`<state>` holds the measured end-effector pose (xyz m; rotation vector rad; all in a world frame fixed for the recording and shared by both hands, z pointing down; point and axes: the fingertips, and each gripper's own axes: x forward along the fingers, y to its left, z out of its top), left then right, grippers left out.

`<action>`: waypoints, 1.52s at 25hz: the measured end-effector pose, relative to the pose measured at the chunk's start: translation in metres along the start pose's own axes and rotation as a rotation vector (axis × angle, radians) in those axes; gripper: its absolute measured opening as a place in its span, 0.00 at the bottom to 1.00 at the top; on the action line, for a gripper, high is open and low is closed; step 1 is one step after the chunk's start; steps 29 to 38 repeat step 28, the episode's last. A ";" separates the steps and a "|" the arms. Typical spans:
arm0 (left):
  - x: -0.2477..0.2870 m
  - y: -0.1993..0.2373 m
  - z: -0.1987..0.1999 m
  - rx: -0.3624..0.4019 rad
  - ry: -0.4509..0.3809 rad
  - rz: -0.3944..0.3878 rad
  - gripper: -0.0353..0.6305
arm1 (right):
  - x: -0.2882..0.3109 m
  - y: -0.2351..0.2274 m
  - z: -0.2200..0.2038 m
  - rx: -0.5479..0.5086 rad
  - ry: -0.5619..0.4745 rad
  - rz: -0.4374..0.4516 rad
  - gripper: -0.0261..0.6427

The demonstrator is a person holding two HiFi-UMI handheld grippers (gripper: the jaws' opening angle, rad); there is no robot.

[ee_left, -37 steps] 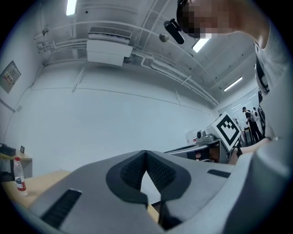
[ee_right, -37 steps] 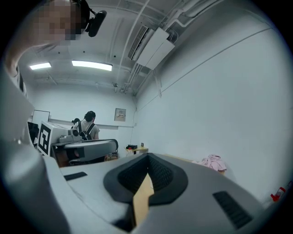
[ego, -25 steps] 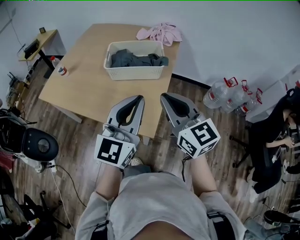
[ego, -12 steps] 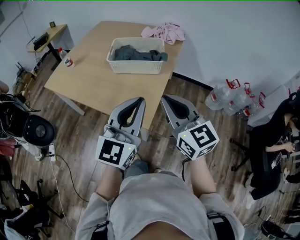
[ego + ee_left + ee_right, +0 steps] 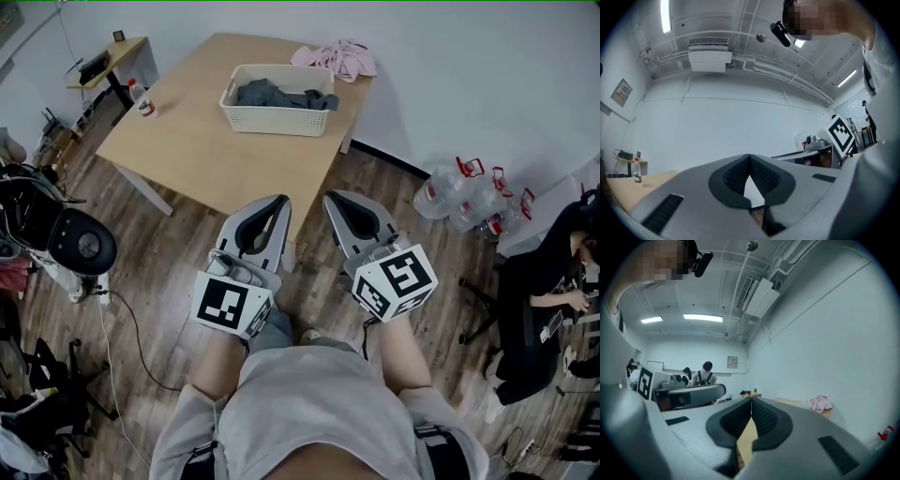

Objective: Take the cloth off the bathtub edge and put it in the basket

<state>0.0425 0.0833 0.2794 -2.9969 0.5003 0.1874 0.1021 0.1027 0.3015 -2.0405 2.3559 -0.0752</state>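
Farther off than a second ago sits the table [image 5: 206, 150], so the person seems to be stepping back. Both the left gripper [image 5: 276, 202] and the right gripper [image 5: 334, 200] are squeezed closed with nothing in them, near the body. A grey cloth [image 5: 281, 94] lies inside the basket [image 5: 277, 122], and a pink cloth [image 5: 339, 60] sits near it on the table. No bathtub shows. The job looks done; if the pink cloth must go in too, walk back and open a gripper.
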 end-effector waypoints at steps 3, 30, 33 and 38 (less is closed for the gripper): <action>-0.004 -0.008 -0.001 -0.001 0.000 0.001 0.05 | -0.008 0.002 -0.003 0.007 -0.002 -0.001 0.05; -0.024 -0.037 -0.001 -0.009 -0.003 -0.005 0.05 | -0.040 0.022 -0.013 0.025 0.006 0.008 0.06; -0.024 -0.037 -0.001 -0.009 -0.003 -0.005 0.05 | -0.040 0.022 -0.013 0.025 0.006 0.008 0.06; -0.024 -0.037 -0.001 -0.009 -0.003 -0.005 0.05 | -0.040 0.022 -0.013 0.025 0.006 0.008 0.06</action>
